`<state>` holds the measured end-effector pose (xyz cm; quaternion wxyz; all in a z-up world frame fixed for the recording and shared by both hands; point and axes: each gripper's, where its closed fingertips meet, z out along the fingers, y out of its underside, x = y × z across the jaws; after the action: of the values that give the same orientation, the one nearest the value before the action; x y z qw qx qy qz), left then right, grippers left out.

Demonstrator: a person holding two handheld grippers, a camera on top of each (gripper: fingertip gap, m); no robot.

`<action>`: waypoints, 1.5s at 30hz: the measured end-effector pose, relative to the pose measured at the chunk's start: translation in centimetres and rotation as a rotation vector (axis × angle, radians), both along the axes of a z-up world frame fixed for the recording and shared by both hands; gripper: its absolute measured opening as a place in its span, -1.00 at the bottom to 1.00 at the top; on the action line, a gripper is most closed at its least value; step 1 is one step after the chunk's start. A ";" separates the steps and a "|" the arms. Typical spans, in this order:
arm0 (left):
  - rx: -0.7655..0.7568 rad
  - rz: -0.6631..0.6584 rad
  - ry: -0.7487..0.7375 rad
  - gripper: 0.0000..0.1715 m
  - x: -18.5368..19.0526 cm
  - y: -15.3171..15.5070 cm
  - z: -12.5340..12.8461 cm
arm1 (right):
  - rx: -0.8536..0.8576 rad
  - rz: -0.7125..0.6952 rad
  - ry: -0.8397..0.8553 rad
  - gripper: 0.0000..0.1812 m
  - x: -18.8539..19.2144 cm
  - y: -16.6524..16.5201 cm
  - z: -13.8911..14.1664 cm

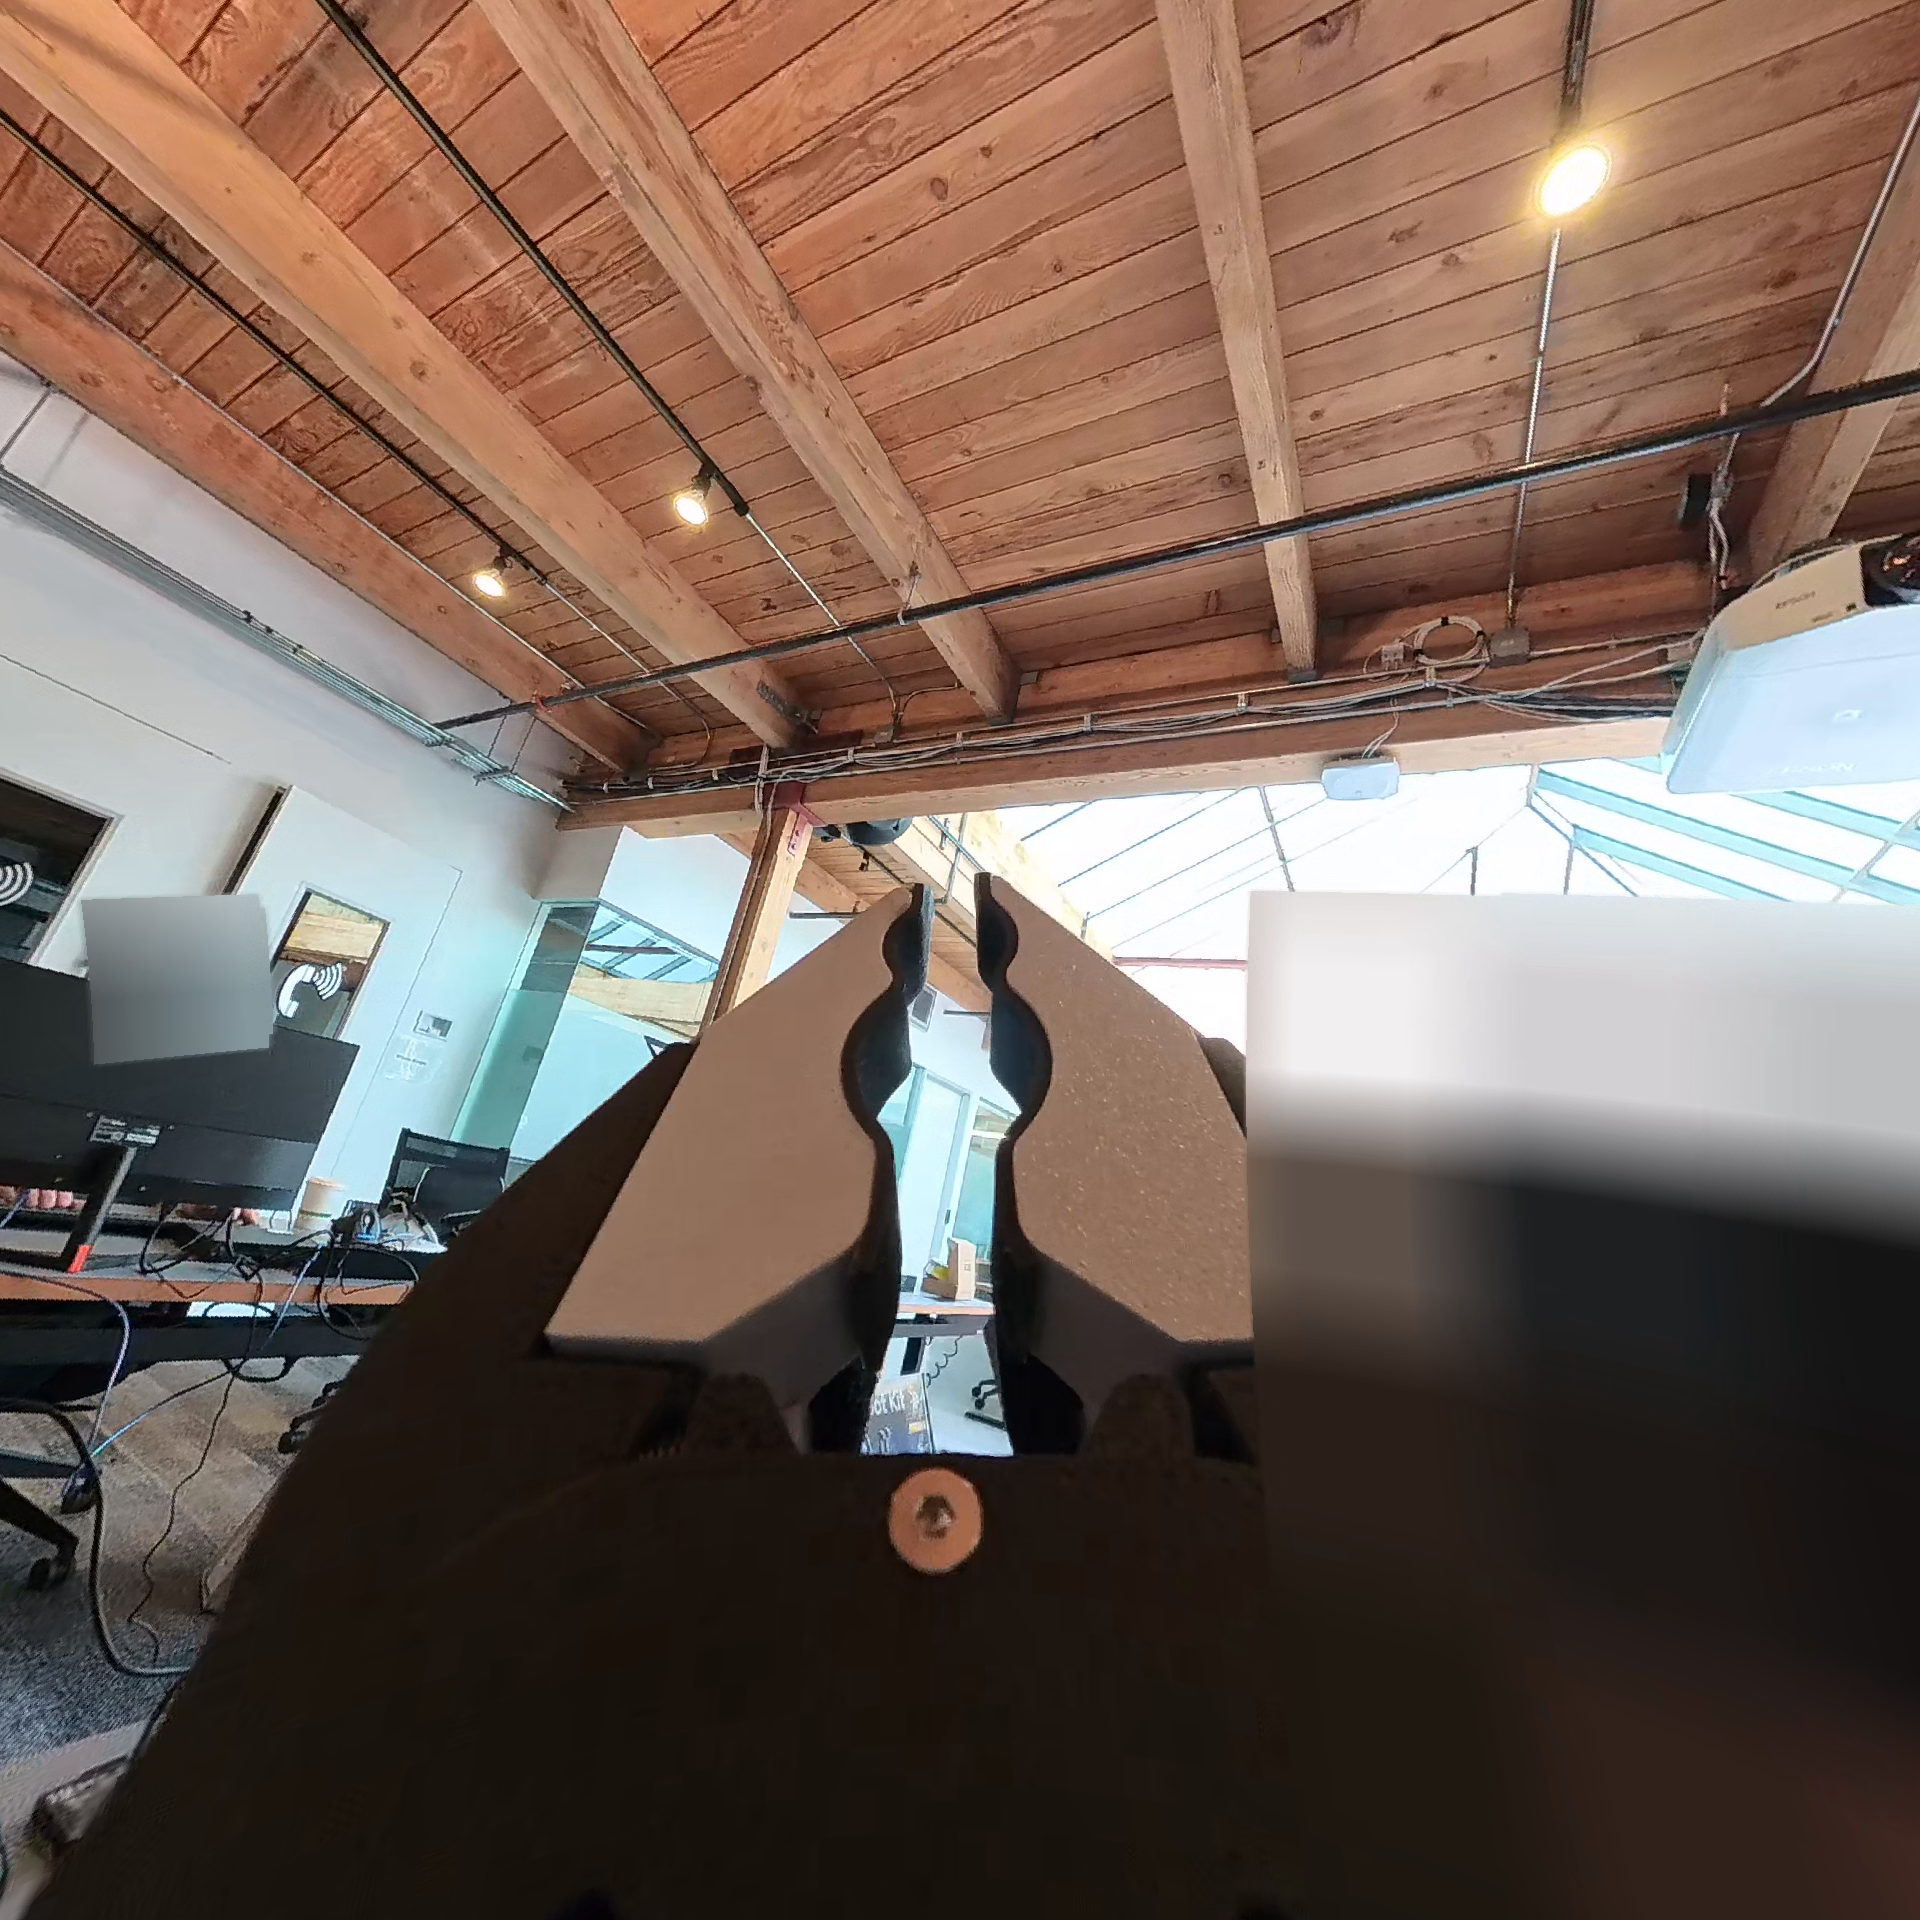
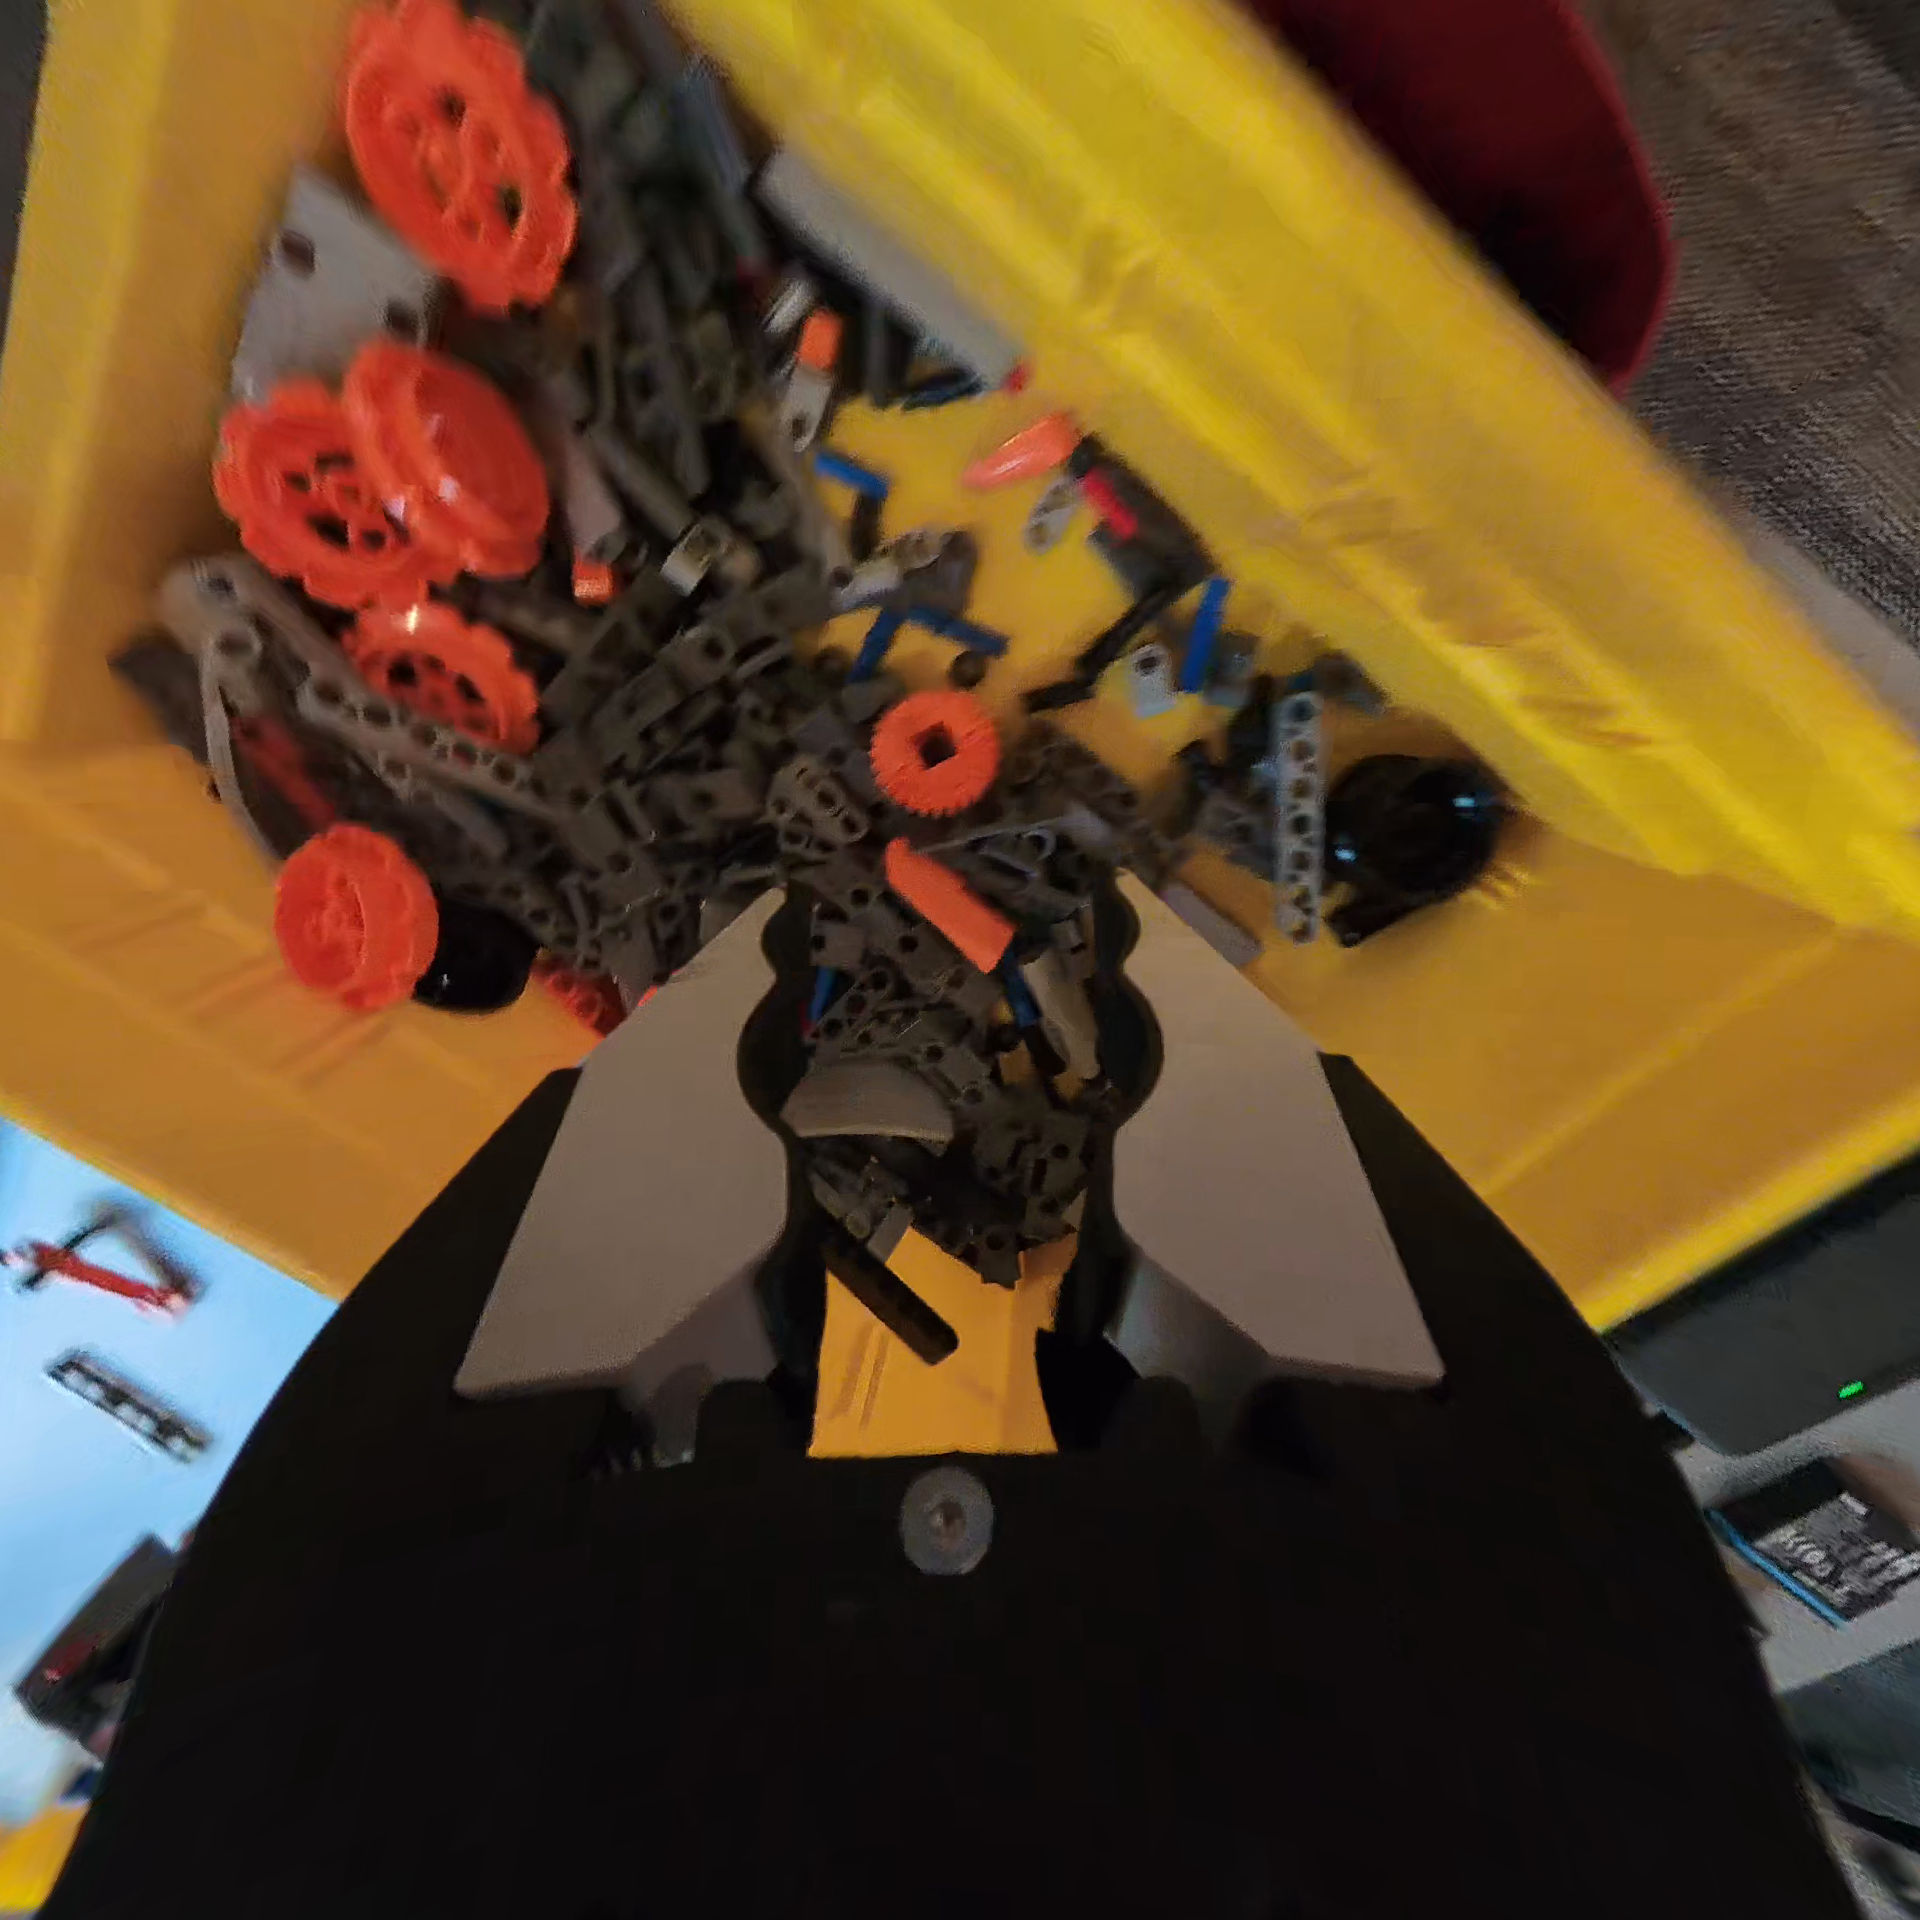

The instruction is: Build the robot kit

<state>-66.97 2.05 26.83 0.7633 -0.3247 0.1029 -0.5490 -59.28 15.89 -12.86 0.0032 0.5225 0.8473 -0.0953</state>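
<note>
- A yellow bin [image 2: 1351,436] fills most of the right wrist view, its walls running along the upper right and lower left of the frame.
- Inside lies a heap of grey building-toy beams [image 2: 665,748], thickest at centre and left, with blue pins and black pieces scattered toward the right.
- Orange wheels [image 2: 416,488] cluster at the upper left of the bin; a small orange gear [image 2: 935,750] sits at the centre, just above an orange peg [image 2: 948,904].
- A black round piece [image 2: 1403,842] rests near the bin's right wall.
- The right gripper [image 2: 945,914] points down into the bin, its jaws spread wide over the grey pile; nothing is clamped between them. The view is blurred.
- The left gripper [image 1: 948,894] tilts up toward a wooden beamed ceiling [image 1: 935,312], its jaws nearly together with a thin gap and nothing between them.
- At the left of that frame are a desk [image 1: 208,1288] with a black monitor [image 1: 177,1122].
</note>
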 end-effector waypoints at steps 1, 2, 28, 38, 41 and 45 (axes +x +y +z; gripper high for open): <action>0.000 0.000 0.002 -0.93 0.1 0.0 0.0 | 0.023 0.048 -0.014 -0.40 0.6 -0.3 -0.7; 0.000 0.000 0.003 -0.93 0.1 0.0 0.0 | 0.061 0.096 -0.011 -0.39 0.9 -0.3 -1.3; 0.006 -0.003 -0.003 -0.93 0.0 -0.1 0.1 | 0.276 -0.069 0.152 -0.88 -4.2 7.1 -0.7; 0.009 -0.001 -0.006 -0.93 -0.1 -0.2 0.1 | 0.066 0.061 -0.017 -0.42 1.4 1.7 0.0; 0.009 -0.001 -0.004 -0.93 0.0 -0.2 0.1 | 0.079 0.157 -0.013 -0.31 1.7 -0.1 -1.0; 0.006 0.001 0.001 -0.93 0.2 -0.1 0.0 | 0.097 0.248 0.039 -0.10 -0.6 -2.2 -2.5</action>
<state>-66.79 1.97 26.87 0.7646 -0.3229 0.1046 -0.5479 -59.88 13.69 -15.32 -0.0268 0.4112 0.9090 -0.0631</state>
